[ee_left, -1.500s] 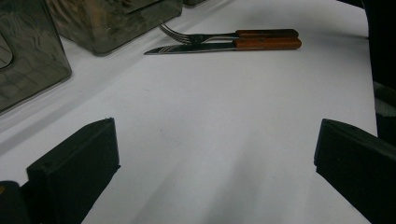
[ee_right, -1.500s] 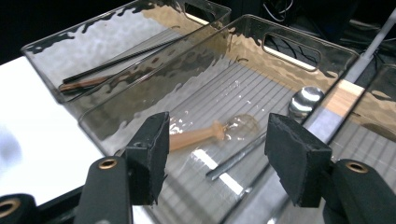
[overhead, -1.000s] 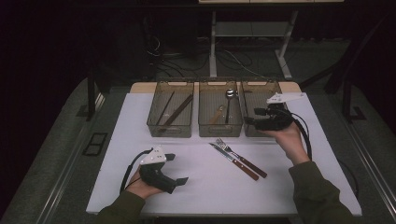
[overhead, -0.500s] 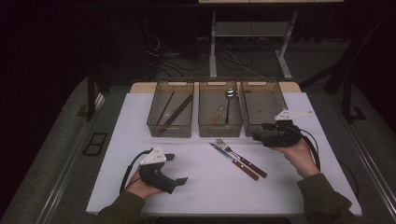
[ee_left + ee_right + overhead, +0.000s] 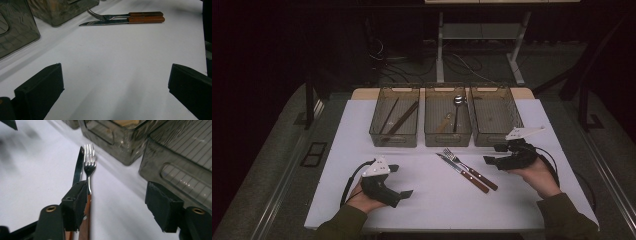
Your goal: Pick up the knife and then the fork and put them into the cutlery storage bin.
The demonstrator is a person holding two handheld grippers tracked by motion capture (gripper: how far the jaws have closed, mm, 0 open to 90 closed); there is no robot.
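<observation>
The room beyond the white table (image 5: 522, 210) lay in deep shadow, so only a metal stand (image 5: 477, 45) and some cables on the floor could be made out. In the right gripper view, the fork's and knife's wooden handles were partly hidden behind one black jaw. The fork (image 5: 89, 165) and knife (image 5: 78, 167) lay side by side on the table, just in front of the middle bin (image 5: 447, 117), which held a spoon (image 5: 457, 102). The left bin (image 5: 395, 120) held dark sticks, hard to identify; the right bin (image 5: 494, 117) looked nearly bare. The right gripper (image 5: 497, 155) hovered just right of the cutlery, near the right bin's front wall, jaws spread with nothing between them. The left gripper (image 5: 399, 181) rested well left of the fork, jaws wide apart over bare table.
</observation>
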